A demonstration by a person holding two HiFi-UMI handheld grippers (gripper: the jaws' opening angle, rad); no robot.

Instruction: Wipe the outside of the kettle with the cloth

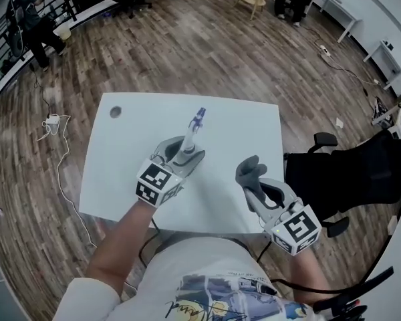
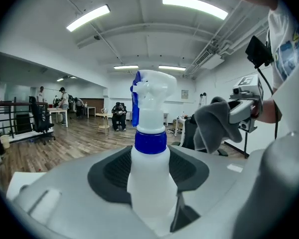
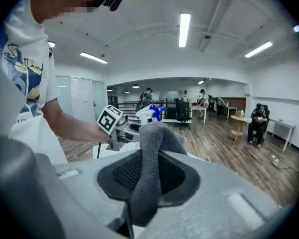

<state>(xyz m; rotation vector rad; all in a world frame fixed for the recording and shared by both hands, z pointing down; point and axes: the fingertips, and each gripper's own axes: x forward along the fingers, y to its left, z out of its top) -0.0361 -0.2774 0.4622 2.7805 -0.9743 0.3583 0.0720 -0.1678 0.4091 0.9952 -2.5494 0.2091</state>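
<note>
My left gripper (image 1: pixel 180 154) is shut on a white spray bottle (image 1: pixel 190 138) with a blue collar and nozzle, held upright over the white table (image 1: pixel 240 122). In the left gripper view the bottle (image 2: pixel 149 158) stands between the jaws, its body pressed by the pads. My right gripper (image 1: pixel 254 179) is shut on a grey cloth (image 1: pixel 249 170), which is bunched and sticks up from the jaws (image 3: pixel 152 163). The two grippers hang side by side above the table's near half, apart from each other. No kettle shows in any view.
The table top carries only a round cable hole (image 1: pixel 115 112) at its far left corner. A black office chair (image 1: pixel 361 172) stands close on the right. A white cable and plug (image 1: pixel 53 122) lie on the wooden floor to the left. People sit and stand far off.
</note>
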